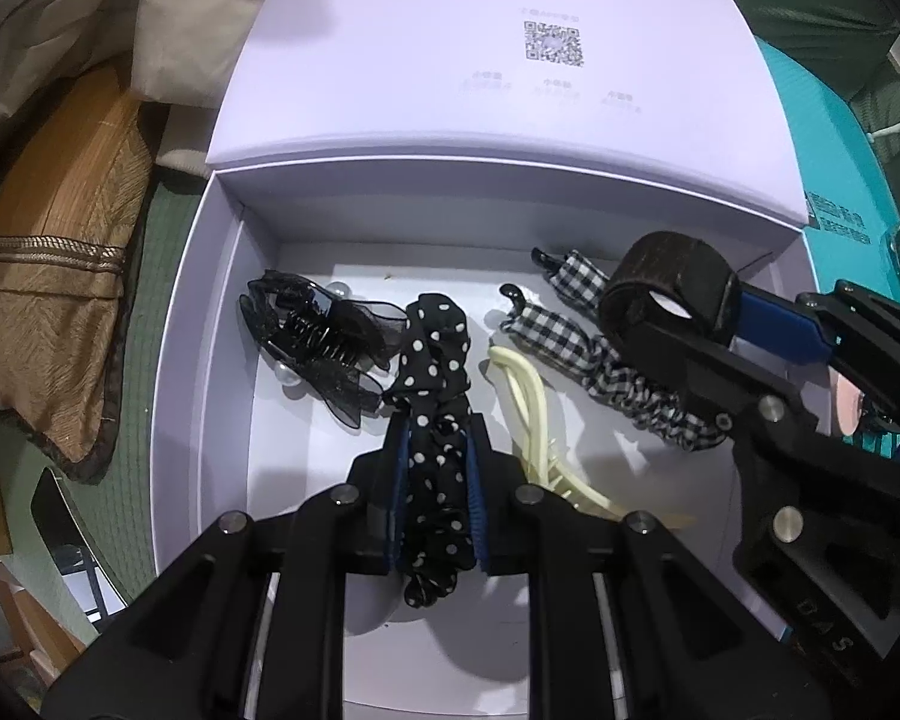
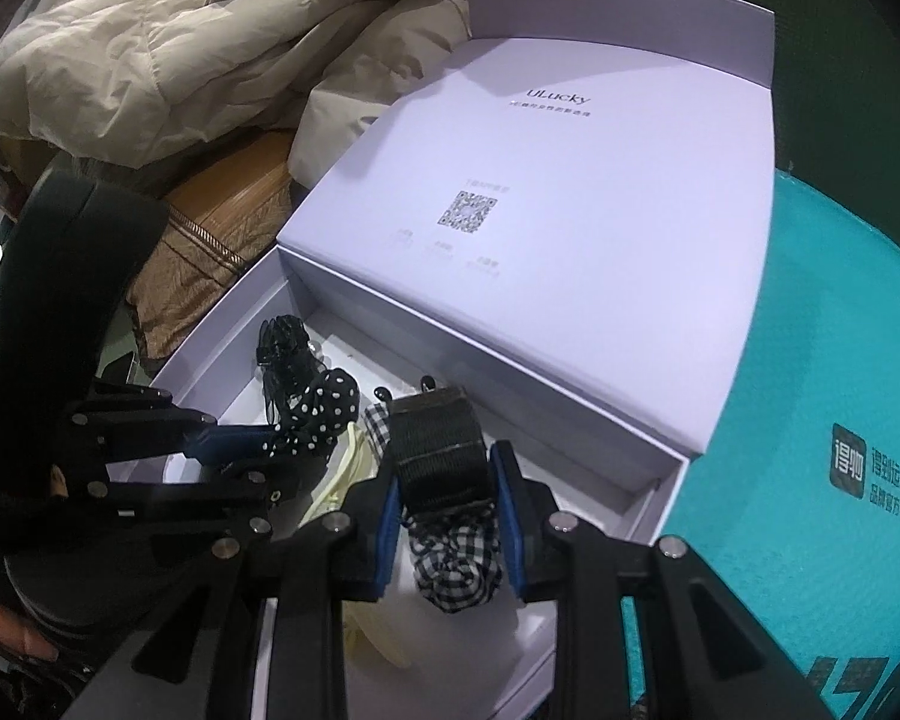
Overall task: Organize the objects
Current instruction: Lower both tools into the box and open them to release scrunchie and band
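The left tool pinches a polka-dot scrunchie and the right tool a dark band, both over the open lilac box. Crowded together, either could snag the gingham clip lying beneath.

The left wrist view looks steeply down from close above the box's near edge toward its lid. The right wrist view looks from the box's right corner, lower, leftward. Both share the box interior.
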Demonstrator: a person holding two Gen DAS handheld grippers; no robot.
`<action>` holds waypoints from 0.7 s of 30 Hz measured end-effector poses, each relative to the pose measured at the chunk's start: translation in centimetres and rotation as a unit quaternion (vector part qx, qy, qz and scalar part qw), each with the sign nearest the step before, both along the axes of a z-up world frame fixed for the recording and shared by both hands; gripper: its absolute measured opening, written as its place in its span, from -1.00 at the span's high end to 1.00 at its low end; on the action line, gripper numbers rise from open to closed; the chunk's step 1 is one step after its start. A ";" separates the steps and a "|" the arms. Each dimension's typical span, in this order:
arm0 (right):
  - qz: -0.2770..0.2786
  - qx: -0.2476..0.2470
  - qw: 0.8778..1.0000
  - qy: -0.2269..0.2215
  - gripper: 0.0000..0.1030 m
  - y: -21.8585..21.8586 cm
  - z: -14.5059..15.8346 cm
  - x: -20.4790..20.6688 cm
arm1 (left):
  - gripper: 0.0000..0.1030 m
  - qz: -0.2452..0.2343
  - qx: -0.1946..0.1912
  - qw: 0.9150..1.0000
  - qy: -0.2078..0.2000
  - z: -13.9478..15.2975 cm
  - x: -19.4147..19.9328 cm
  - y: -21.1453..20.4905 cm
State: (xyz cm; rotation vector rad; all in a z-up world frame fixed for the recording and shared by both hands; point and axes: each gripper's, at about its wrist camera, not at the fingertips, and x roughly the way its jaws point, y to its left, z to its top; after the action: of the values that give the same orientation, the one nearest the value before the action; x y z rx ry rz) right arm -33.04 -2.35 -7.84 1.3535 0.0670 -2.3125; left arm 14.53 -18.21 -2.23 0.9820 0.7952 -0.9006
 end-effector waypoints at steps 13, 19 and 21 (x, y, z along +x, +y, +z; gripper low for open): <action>-0.010 -0.020 1.000 0.007 0.11 0.7 0.4 0.2 | 0.39 0.030 -0.014 0.999 -0.002 0.5 0.6 0.1; -0.019 -0.035 0.999 0.020 0.10 1.3 1.5 0.5 | 0.38 0.033 -0.031 0.999 -0.004 1.8 0.0 0.7; -0.022 -0.036 0.999 0.021 0.10 1.4 2.0 0.6 | 0.37 0.031 -0.039 0.999 -0.013 2.5 -0.5 0.9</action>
State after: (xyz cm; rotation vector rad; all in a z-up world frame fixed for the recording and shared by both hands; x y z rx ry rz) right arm -32.45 -0.91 -5.80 1.2833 -0.0321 -2.3569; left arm 14.03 -17.28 0.25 0.8944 0.7587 -0.8571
